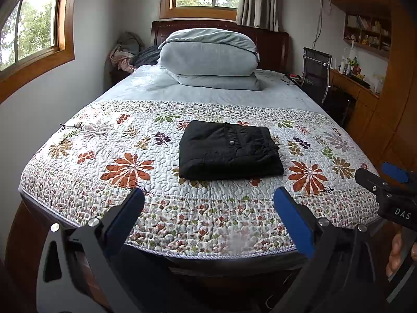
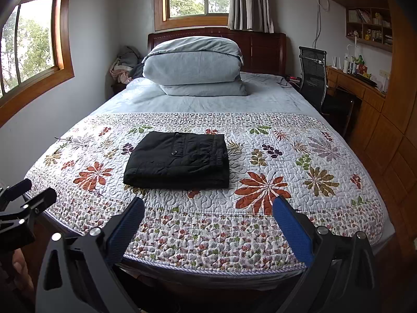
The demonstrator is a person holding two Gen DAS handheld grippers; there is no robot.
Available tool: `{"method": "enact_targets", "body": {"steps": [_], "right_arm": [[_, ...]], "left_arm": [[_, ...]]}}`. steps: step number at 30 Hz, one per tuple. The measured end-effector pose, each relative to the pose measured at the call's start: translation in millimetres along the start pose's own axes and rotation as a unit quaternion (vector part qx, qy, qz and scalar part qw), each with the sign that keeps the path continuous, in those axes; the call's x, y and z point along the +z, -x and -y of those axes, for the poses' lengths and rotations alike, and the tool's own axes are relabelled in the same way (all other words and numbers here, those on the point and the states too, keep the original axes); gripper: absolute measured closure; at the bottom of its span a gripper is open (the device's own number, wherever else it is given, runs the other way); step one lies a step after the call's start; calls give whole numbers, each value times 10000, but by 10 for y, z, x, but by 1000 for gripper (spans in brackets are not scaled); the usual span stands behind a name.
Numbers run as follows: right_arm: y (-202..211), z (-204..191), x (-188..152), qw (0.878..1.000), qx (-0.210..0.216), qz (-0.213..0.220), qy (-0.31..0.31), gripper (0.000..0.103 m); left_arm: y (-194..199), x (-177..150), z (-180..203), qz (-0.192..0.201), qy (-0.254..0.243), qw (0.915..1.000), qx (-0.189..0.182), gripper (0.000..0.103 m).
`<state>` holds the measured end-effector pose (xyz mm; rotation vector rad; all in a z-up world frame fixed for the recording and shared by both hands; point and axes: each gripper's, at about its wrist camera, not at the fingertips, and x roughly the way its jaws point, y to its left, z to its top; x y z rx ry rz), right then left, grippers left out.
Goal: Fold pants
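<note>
Evidently the black pants (image 1: 230, 150) are lying folded mid-quilt (image 1: 109, 143), untouched. Both the left gripper (image 1: 208, 206) and right gripper (image 2: 208, 208) are being held wide apart, empty, and are best being kept clear of the bundle.

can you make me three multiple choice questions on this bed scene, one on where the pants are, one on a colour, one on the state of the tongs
1. Where do the pants lie?
A. on the flowered quilt
B. on the desk chair
C. on the stacked bedding

2. What colour are the pants?
A. light blue
B. black
C. orange

3. How are the left tongs and right tongs?
A. both shut on the pants
B. one open, one shut
C. both open, holding nothing

Key: 1 A, the folded bundle sits on the floral cover; 2 B, the cloth is plainly black; 3 C, each wrist view shows blue pads spread wide, short of the pants.
</note>
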<state>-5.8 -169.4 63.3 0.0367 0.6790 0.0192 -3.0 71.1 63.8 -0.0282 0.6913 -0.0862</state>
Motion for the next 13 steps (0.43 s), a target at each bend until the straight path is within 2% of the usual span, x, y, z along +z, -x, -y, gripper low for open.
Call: {"method": "enact_targets", "body": {"steps": [13], "right_arm": [[-6, 5, 15, 10000, 3, 2, 2, 4]], "left_arm": [[31, 39, -41, 33, 87, 9999, 71, 3]]}}
